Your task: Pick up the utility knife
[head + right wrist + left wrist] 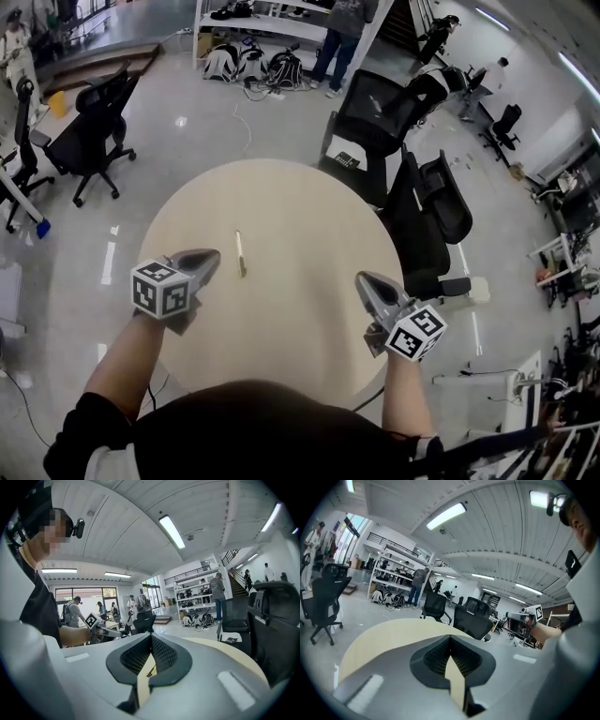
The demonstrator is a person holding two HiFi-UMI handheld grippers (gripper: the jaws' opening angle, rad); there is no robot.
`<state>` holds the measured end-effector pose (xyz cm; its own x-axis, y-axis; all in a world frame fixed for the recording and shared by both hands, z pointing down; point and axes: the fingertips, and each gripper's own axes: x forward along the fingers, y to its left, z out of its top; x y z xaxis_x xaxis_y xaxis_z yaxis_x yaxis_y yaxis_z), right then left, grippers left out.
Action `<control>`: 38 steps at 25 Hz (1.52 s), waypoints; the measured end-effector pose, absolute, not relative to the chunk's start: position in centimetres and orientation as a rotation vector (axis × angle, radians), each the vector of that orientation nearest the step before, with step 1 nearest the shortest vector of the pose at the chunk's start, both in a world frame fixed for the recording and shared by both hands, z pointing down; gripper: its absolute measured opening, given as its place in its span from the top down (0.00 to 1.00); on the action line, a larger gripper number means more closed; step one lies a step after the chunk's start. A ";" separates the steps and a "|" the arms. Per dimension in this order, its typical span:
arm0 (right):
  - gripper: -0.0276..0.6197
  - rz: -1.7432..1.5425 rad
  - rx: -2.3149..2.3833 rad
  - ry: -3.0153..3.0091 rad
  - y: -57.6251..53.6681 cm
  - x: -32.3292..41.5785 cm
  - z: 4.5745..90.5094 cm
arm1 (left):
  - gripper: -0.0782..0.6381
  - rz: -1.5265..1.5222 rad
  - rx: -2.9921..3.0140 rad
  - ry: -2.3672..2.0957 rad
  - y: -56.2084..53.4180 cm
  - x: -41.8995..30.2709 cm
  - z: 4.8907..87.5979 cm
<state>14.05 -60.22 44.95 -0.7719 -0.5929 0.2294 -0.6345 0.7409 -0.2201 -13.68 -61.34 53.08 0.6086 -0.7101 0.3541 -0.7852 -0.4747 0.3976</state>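
Currently approach step: utility knife (240,253) lies untouched on table (309,328). Left gripper (212,256) and right gripper (362,279) both pressed together, empty; the nearer left likely must spread first.

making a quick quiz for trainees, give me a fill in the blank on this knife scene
1. The utility knife lies on a table whose top is ____ in shape.
2. Of the left gripper and right gripper, the utility knife lies nearer the ____ one.
3. Both grippers' fingers are ____, with nothing held.
Missing words: round; left; shut
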 end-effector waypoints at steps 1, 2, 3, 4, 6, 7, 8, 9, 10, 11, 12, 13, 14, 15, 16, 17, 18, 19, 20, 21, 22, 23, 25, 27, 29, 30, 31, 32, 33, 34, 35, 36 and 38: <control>0.94 0.437 0.987 -2.793 -60.7 14.1 45.3 | 0.90 0.210 2.298 -1.178 -61.8 -13.4 53.8; 0.94 0.441 0.984 -2.791 -61.1 14.2 45.7 | 0.90 0.230 2.287 -1.177 -62.4 -13.2 54.6; 0.94 0.445 0.981 -2.789 -61.6 14.3 46.1 | 0.90 0.250 2.277 -1.177 -63.0 -13.0 55.3; 0.94 0.448 0.979 -2.788 -62.2 14.4 46.5 | 0.90 0.267 2.268 -1.178 -63.7 -12.9 56.0; 0.94 0.454 0.983 -2.787 -63.7 14.5 47.2 | 0.90 0.296 2.254 -1.177 -65.5 -12.6 57.3; 0.94 0.456 0.989 -2.788 -64.6 14.6 47.6 | 0.90 0.311 2.249 -1.173 -66.6 -12.3 58.0; 0.94 0.459 0.996 -2.789 -65.5 14.7 48.0 | 0.90 0.327 2.243 -1.165 -67.6 -12.1 58.7; 0.94 0.465 1.001 -2.789 -66.4 14.8 48.4 | 0.90 0.347 2.235 -1.154 -68.5 -11.8 59.5; 0.94 0.475 1.001 -2.789 -67.3 14.7 49.0 | 0.90 0.372 2.224 -1.143 -69.2 -11.6 60.4; 0.94 0.488 0.997 -2.787 -68.2 14.6 49.6 | 0.90 0.401 2.206 -1.136 -69.8 -11.5 61.5; 0.94 0.504 0.988 -2.784 -69.1 14.3 50.3 | 0.90 0.435 2.182 -1.133 -70.3 -11.4 62.7; 0.94 0.520 0.977 -2.781 -70.0 14.1 51.0 | 0.90 0.469 2.155 -1.134 -70.7 -11.4 63.9; 0.94 0.536 0.965 -2.780 -70.9 13.8 51.7 | 0.89 0.502 2.125 -1.136 -71.0 -11.4 65.3; 0.94 0.549 0.951 -2.780 -71.8 13.6 52.5 | 0.88 0.534 2.094 -1.139 -71.4 -11.4 66.6; 0.94 0.561 0.938 -2.782 -72.8 13.4 53.3 | 0.86 0.565 2.062 -1.143 -71.9 -11.4 68.0; 0.94 0.572 0.925 -2.784 -73.7 13.1 54.1 | 0.84 0.596 2.029 -1.147 -72.3 -11.4 69.3; 0.94 0.585 0.913 -2.787 -74.7 12.9 54.8 | 0.81 0.627 1.995 -1.150 -72.8 -11.5 70.7; 0.94 0.598 0.901 -2.791 -75.6 12.6 55.6 | 0.78 0.657 1.961 -1.152 -73.3 -11.6 72.0; 0.94 0.612 0.889 -2.796 -76.6 12.2 56.3 | 0.76 0.684 1.928 -1.152 -73.8 -11.7 73.3; 0.94 0.624 0.877 -2.802 -77.4 11.9 57.0 | 0.75 0.707 1.895 -1.150 -74.3 -11.8 74.7; 0.94 0.635 0.866 -2.809 -78.2 11.6 57.8 | 0.73 0.727 1.864 -1.147 -74.8 -11.8 76.1; 0.94 0.645 0.855 -2.814 -79.0 11.5 58.6 | 0.71 0.746 1.835 -1.145 -75.2 -11.8 77.4; 0.94 0.670 0.836 -2.822 -80.2 11.2 60.3 | 0.65 0.785 1.785 -1.153 -75.9 -12.2 79.7; 0.94 0.693 0.820 -2.829 -81.2 11.1 61.8 | 0.60 0.815 1.753 -1.168 -76.8 -12.6 81.3; 0.94 0.707 0.807 -2.839 -82.2 11.0 63.0 | 0.59 0.848 1.758 -1.186 -77.7 -12.8 82.0; 0.94 0.713 0.803 -2.844 -82.6 11.0 63.6 | 0.59 0.876 1.773 -1.196 -78.2 -12.8 82.2; 0.94 0.717 0.801 -2.850 -83.0 11.1 64.1 | 0.59 0.906 1.789 -1.205 -78.5 -12.7 82.5; 0.94 0.722 0.801 -2.857 -83.3 11.2 64.7 | 0.57 0.929 1.803 -1.210 -78.7 -12.6 82.8; 0.94 0.727 0.802 -2.864 -83.5 11.4 65.3 | 0.56 0.944 1.813 -1.214 -78.7 -12.4 83.1; 0.94 0.732 0.801 -2.872 -83.6 11.5 65.8 | 0.55 0.962 1.822 -1.218 -78.8 -12.3 83.4; 0.94 0.740 0.798 -2.876 -83.7 11.6 66.3 | 0.55 0.987 1.833 -1.222 -78.8 -12.2 83.6; 0.94 0.748 0.796 -2.877 -83.8 11.7 66.6 | 0.55 1.018 1.848 -1.224 -78.8 -12.0 83.6; 0.94 0.762 0.793 -2.872 -84.0 11.7 67.0 | 0.57 1.068 1.881 -1.213 -78.9 -11.5 83.5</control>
<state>11.73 -84.03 67.02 -0.8651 -0.4645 0.1894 -0.4973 0.7447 -0.4451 -11.46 -78.94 83.51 0.2401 -0.3991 0.8849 -0.9282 -0.3612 0.0890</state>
